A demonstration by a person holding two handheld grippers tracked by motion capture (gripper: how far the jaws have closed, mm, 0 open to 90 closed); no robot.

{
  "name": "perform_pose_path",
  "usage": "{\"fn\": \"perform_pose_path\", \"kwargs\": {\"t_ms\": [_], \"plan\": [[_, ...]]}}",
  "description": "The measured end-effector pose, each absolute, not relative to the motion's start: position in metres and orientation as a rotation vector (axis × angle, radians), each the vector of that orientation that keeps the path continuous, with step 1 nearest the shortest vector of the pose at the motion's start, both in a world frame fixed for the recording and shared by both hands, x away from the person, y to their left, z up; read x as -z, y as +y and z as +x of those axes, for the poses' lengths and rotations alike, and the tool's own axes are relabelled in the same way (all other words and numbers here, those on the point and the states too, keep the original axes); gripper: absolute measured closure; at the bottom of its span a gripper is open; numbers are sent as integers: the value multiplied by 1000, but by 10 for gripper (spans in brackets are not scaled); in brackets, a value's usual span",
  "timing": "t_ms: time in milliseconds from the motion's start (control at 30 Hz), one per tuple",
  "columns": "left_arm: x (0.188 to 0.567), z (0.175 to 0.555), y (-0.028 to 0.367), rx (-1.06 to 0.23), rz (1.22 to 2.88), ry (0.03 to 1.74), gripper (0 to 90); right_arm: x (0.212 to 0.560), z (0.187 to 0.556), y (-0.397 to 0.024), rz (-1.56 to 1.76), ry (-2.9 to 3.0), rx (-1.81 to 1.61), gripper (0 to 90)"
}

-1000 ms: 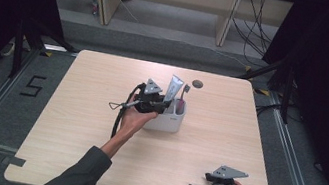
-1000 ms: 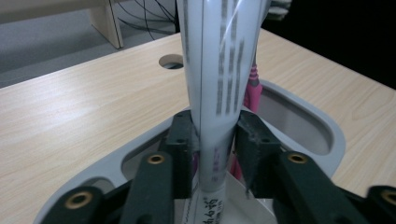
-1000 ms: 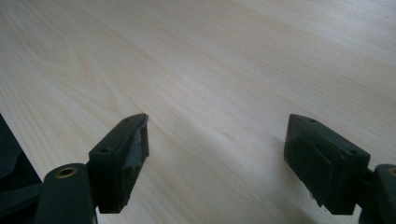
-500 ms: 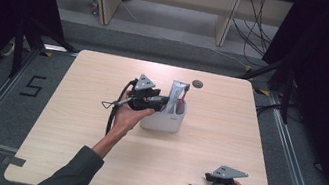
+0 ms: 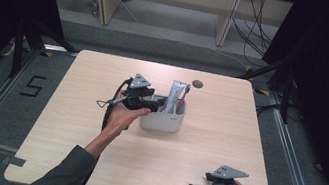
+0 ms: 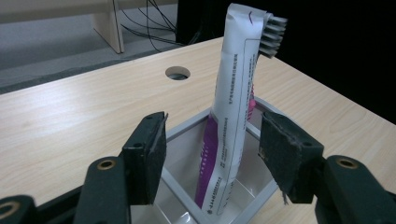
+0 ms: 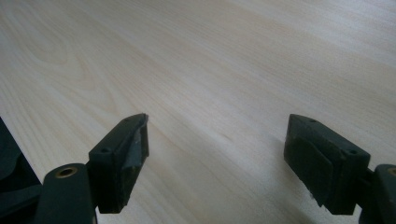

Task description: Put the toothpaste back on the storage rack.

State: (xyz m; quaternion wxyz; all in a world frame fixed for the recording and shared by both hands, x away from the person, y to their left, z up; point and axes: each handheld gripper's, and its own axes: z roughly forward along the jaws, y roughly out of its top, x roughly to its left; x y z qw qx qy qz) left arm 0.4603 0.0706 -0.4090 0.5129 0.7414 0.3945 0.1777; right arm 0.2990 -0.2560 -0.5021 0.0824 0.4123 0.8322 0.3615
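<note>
tube standing upright in the holder, mid-tabletop toward the far edge. left gripper jaws just opening, spread clear of the tube; right gripper gaping, empty, idling by the near right corner. withdrawing straight back is advisable, avoiding tipping the tube.

Upright toothpaste tube in white holder

Upright tube stands between left tongs, table bare around
</note>
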Motion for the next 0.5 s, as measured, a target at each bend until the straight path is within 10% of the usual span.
{"fn": "perform_pose_path", "kwargs": {"t_ms": [500], "plan": [[410,450,94,-428,1786,969,334,502,299,-256,1230,2478,-1073,232]]}}
